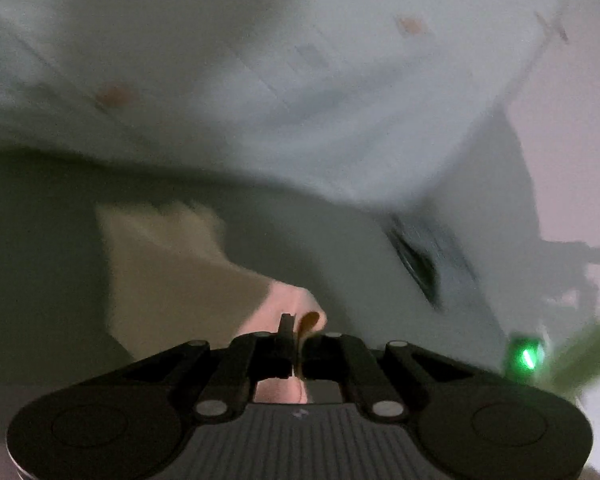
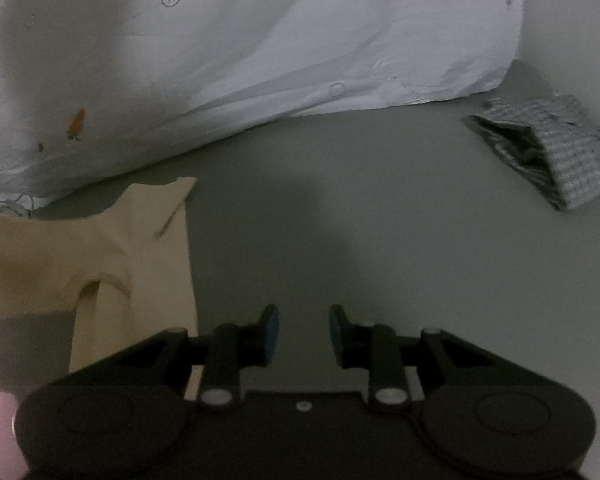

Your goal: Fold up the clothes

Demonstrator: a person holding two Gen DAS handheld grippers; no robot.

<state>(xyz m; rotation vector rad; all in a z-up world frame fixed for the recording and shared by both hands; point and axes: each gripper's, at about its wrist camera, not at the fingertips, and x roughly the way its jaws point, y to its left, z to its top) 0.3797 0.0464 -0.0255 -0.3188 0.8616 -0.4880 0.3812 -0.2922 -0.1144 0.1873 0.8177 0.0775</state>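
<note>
Cream-coloured cloth, a small garment (image 2: 100,256), lies on the grey surface (image 2: 340,220) in front of a big white printed sheet (image 2: 260,40) that is heaped behind it. The left gripper (image 1: 290,340) has its fingers together, clamped on a pinkish edge of fabric that seems to belong to that garment, though the left wrist view is too blurred to be sure which edge. The right gripper (image 2: 304,332) hangs over bare surface just to the right of the garment, fingers apart and holding nothing. A grey knitted piece (image 2: 560,148) sits well apart, far right. The step in hand looks like carrying one edge across for a fold; to do it well, the free gripper would best pin or pinch the matching edge on its side, so both sides travel together and the cloth stays taut and square. Lifting with one side alone risks a skewed, bunched fold.
</note>
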